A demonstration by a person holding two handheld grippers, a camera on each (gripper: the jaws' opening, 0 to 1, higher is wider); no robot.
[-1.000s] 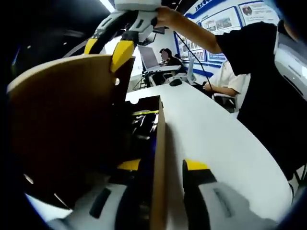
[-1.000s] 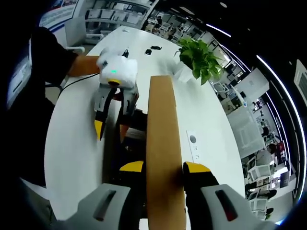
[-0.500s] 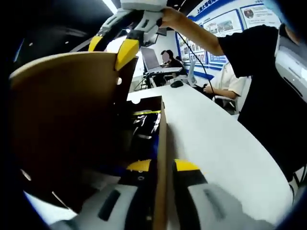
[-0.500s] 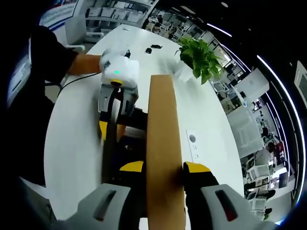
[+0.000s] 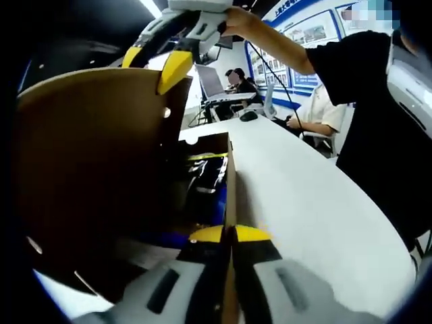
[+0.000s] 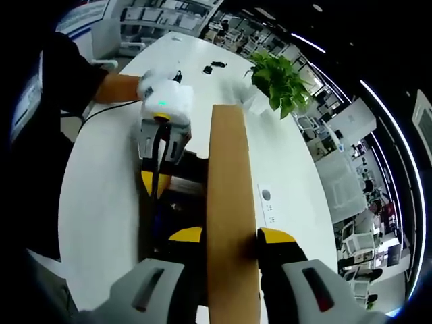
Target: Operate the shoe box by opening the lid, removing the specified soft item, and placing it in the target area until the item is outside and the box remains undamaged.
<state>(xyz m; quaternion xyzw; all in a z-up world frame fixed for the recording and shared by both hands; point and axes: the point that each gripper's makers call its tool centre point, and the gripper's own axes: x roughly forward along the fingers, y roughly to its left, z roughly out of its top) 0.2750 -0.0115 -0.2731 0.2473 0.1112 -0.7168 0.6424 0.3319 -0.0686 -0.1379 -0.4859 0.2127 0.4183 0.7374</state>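
- The room is an open office with a long white table (image 6: 101, 182); a green potted plant (image 6: 278, 81) stands on the table, and posters (image 5: 307, 37) hang on the far wall.
- A seated person (image 5: 317, 111) is at the far end of the table, near a laptop (image 5: 210, 82).
- The shoe box (image 5: 217, 196) stands on the table with its brown cardboard lid (image 6: 229, 202) raised up on edge.
- In the right gripper view, the right gripper (image 6: 229, 237) has its two yellow-tipped jaws on both sides of the lid edge, pinching the cardboard between them.
- In the left gripper view, the same gripper comes from above and holds the top edge of the lid (image 5: 94, 155).
- The left gripper (image 5: 229, 235) has its jaws pressed together on the thin side wall of the box; the wall edge goes up between the two yellow tips.
- In the right gripper view, this gripper, with a white body and a green light, sits on the left wall of the box, held by a hand (image 6: 125, 86).
- Inside the open box lie dark contents (image 5: 202, 172) with a yellow stripe and some blue; I cannot tell which of them is the soft item.
- A person in a black shirt (image 5: 378, 115) stands beside the table.
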